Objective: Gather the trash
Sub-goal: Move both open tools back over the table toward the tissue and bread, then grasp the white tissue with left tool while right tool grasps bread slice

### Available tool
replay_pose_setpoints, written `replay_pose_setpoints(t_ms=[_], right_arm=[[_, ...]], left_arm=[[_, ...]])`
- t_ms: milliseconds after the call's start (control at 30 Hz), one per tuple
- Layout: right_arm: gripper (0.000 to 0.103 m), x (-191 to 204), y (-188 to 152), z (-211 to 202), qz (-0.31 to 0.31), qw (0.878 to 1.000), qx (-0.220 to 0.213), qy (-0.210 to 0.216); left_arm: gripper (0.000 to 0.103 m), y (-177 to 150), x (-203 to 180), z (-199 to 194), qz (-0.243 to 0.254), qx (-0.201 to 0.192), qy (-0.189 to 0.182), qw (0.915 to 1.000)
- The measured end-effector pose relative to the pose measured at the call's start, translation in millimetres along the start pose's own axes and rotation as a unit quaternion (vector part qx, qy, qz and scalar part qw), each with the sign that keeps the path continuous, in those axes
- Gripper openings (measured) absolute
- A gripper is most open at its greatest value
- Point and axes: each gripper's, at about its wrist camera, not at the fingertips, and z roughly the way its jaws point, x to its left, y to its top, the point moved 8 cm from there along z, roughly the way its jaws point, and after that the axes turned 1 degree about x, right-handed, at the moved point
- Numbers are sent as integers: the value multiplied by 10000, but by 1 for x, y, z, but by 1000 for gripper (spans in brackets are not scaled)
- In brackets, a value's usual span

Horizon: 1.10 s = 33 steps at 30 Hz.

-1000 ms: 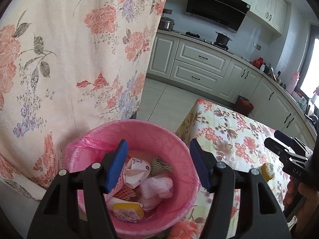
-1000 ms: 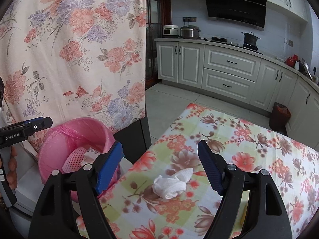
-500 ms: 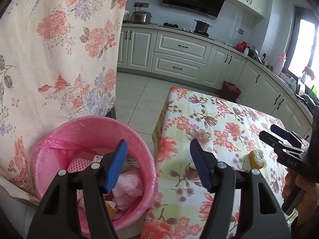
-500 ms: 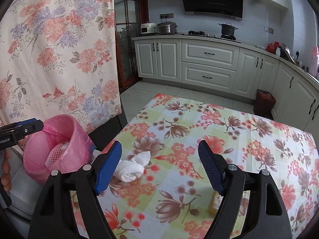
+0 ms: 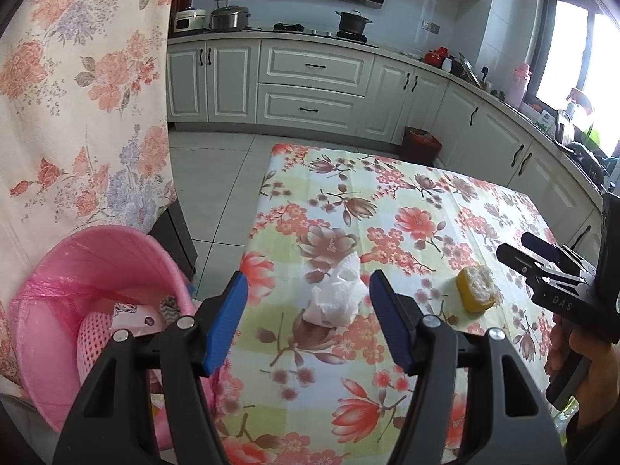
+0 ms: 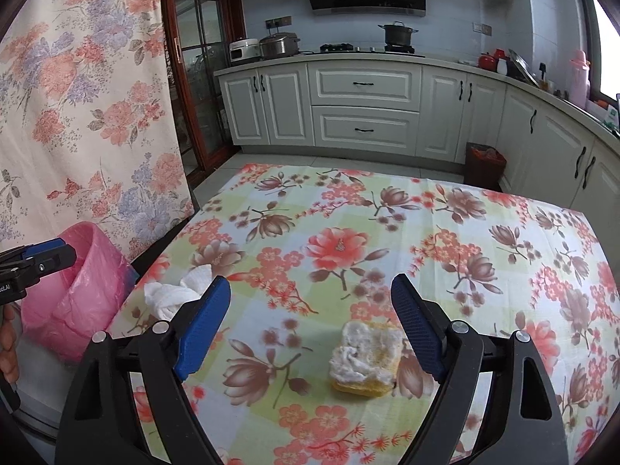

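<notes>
A crumpled white paper tissue [image 5: 339, 296] [image 6: 170, 294] lies near the left edge of the floral-clothed table [image 5: 407, 201] [image 6: 445, 232]. My left gripper [image 5: 308, 323] hovers open above it, nothing between its blue pads. A yellow sponge piece with a white top [image 6: 366, 356] [image 5: 476, 286] sits further right. My right gripper [image 6: 310, 325] hangs over the sponge with its jaws opening and nothing pressed between them. A pink-lined trash bin [image 5: 77, 294] [image 6: 83, 290] with several scraps inside stands at the table's left side.
A floral curtain [image 5: 77, 97] [image 6: 85, 97] hangs behind the bin. White kitchen cabinets [image 5: 310, 85] and a counter with pots line the back. A small dark bin [image 5: 420, 145] stands on the floor by the cabinets. A hand [image 5: 581, 352] holds the right gripper.
Both grippers swung right, from over the pink bin to over the table. The tissue now lies under the left gripper and the sponge under the right, whose jaws stand wider.
</notes>
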Motion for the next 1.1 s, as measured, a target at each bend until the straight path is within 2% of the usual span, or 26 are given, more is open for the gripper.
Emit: replay_pose_setpoints(t_ms=[367,800,933,1100], right_arm=[[80,-43,-30,19,237,9991,297,-173],[80,-46,-56,44,191,9974,673,-158],[78,-44,-62,48,152,9967,781,-172],[68,-41,-67,56,81,9953,940,-216]], left_arm=[[63,-13,-34,47,126,381,-190,9990],[61,-30,-39,106,170,912,-143,9956],[51,-35,-39,115,174,998,-128,9948],[37,-39,-42,120,235,1074,-164,9938]])
